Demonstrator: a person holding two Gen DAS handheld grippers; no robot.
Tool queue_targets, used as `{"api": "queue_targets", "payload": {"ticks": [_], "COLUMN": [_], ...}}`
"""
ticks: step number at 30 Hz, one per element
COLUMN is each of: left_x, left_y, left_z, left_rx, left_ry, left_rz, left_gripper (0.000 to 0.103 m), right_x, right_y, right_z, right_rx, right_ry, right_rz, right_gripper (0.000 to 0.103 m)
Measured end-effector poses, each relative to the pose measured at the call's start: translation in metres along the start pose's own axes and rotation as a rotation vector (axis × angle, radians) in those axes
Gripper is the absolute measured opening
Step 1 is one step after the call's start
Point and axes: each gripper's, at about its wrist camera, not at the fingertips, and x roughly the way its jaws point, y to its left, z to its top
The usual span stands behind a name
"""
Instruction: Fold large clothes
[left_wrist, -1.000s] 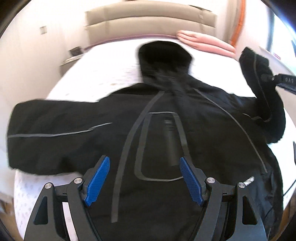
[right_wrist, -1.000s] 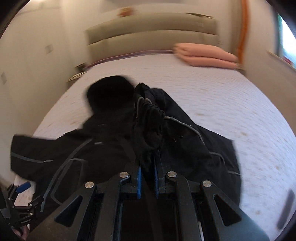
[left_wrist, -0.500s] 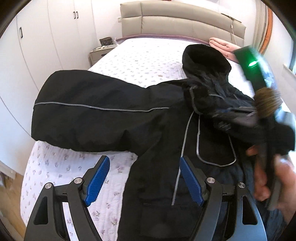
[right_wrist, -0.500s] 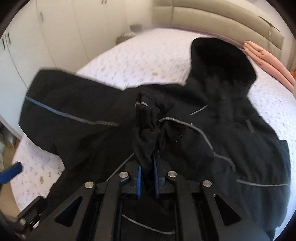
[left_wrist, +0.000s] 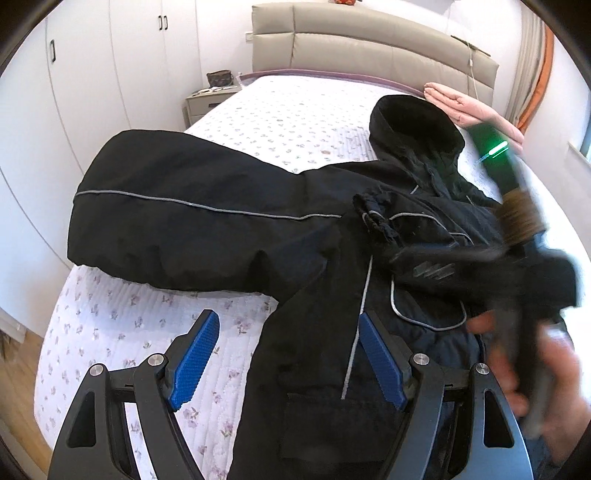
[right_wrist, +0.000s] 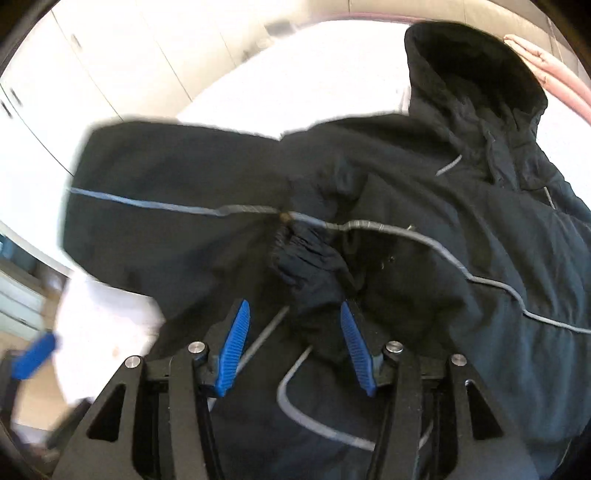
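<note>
Now spread flat across the white flower-print quilted bed (left_wrist: 122, 325): large black hooded jacket with grey reflective piping (left_wrist: 207, 221), hood toward the beige padded headboard (left_wrist: 369, 48), one sleeve reaching out to the bed's edge, the other sleeve's gathered cuff (right_wrist: 306, 266) folded onto the chest. Left gripper (left_wrist: 288, 362) hovering over the hem, blue fingers (left_wrist: 194, 354) spread wide, pinching nothing. Right gripper (right_wrist: 291, 343) low over that cuff, fingers opening, cloth bunched between them yet unpressed.

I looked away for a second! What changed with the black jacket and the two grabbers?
The right gripper carried the sleeve cuff across onto the jacket, and its jaws are opening to release it. The left gripper stayed open and empty; the other sleeve stayed spread out.
</note>
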Motion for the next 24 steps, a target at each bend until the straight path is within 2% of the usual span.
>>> {"api": "queue_targets", "payload": {"ticks": [2,5,8,11,17,24], "left_x": [-0.001,-0.003,-0.003,-0.001,0.014,0.058], "left_y": [-0.008,-0.035,-0.067,-0.1,-0.151,-0.185], "left_z": [0.001,0.007,0.013,0.018,0.017,0.01], "left_rx": [0.003,0.023,0.057,0.1,0.18,0.245], "left_ry": [-0.003,-0.016,-0.03,-0.045,-0.052,-0.002], "left_rz": [-0.021,-0.066,-0.108,-0.135,-0.139,-0.085], "left_gripper": [0.079,0.079,0.079,0.079,0.079,0.079], "right_x": [-0.035,-0.078,-0.107,-0.118,-0.121,-0.079], "right_y": [-0.008,-0.037,-0.077,-0.121,-0.184,-0.229], "right_z": [0.0,-0.002,-0.01,-0.021,-0.052,-0.082], "right_rx": [0.001,0.016,0.045,0.085,0.182,0.244], "right_ry": [-0.064,-0.137,-0.16,-0.144,-0.105,-0.002], "right_rz": [-0.012,-0.114,-0.237,-0.342,-0.404,-0.429], "right_gripper": [0.056,0.056,0.056,0.056,0.056,0.053]}}
